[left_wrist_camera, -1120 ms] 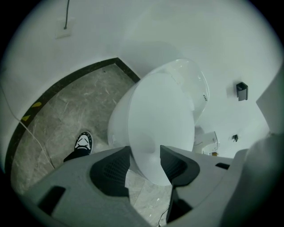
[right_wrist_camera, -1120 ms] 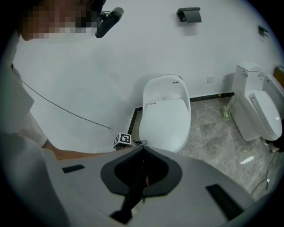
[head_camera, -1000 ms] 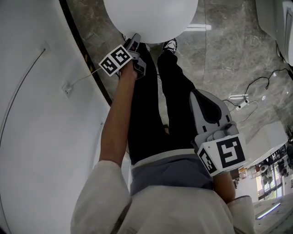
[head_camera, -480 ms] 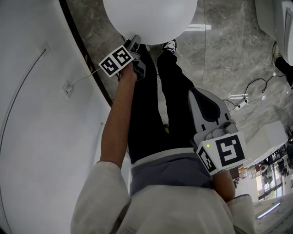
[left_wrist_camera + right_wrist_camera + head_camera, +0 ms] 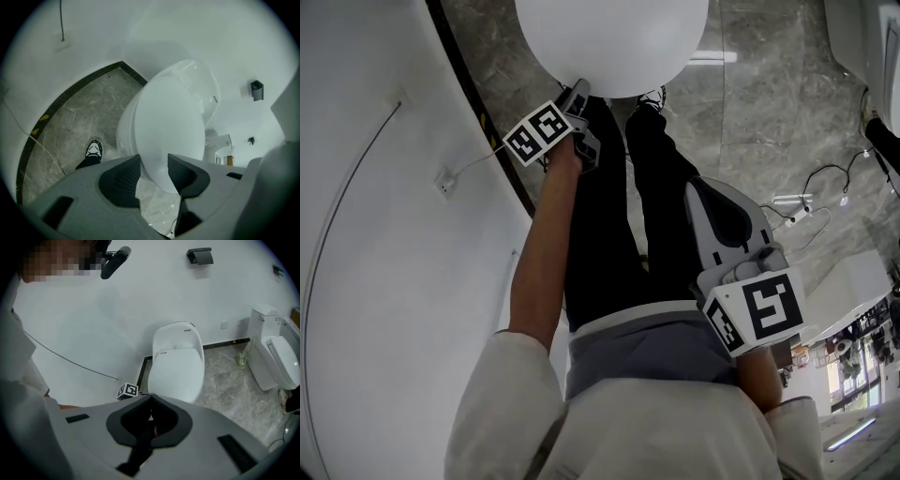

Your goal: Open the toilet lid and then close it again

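The white toilet lid (image 5: 614, 42) lies down on the bowl at the top of the head view. My left gripper (image 5: 577, 94) is at its front rim. In the left gripper view the lid's front edge (image 5: 161, 140) fills the narrow gap between the two jaws of the left gripper (image 5: 153, 171), which are shut on it. My right gripper (image 5: 701, 199) hangs by the person's hip, away from the toilet, with its jaws together and nothing in them. From the right gripper (image 5: 150, 414) view the toilet (image 5: 178, 362) stands against the wall with its lid down.
A white curved wall (image 5: 384, 234) runs along the left, with a dark strip at its foot. The person's legs and a shoe (image 5: 94, 150) stand in front of the bowl. Cables (image 5: 825, 178) lie on the marble floor at right. A second toilet (image 5: 279, 357) stands further right.
The head view has shifted slightly. The left gripper stays at the lid's front rim and the right gripper stays at the hip.
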{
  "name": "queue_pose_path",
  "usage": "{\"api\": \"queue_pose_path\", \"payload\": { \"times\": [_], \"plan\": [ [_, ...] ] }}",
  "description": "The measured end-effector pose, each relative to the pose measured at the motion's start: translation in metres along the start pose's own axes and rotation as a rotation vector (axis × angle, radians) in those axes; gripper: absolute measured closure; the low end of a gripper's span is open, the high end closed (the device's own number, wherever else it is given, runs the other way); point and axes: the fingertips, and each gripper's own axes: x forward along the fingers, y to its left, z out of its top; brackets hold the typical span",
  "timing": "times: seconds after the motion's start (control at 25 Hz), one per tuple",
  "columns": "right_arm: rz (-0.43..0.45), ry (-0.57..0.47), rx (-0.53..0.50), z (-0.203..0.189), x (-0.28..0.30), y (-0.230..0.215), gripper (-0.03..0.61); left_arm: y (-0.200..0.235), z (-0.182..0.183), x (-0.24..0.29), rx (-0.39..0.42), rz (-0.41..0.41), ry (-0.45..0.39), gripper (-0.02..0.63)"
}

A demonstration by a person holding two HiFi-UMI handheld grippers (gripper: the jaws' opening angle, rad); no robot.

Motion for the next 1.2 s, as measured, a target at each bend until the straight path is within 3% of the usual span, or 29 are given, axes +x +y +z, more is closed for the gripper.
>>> {"api": "queue_pose_path", "payload": {
  "times": [0.6,1.2],
  "plan": [
    [0.002,-0.034,-0.005,0.024,-0.011,0.002,0.569,-0.005,0.005,-0.023,-0.01,0.017,0.015,0.541],
    [-0.001,-0.067,-0.029,0.045,-0.029,0.009,0.569,-0.025,0.014,-0.052,-0.014,-0.039,0.009,0.558]
  ]
}}
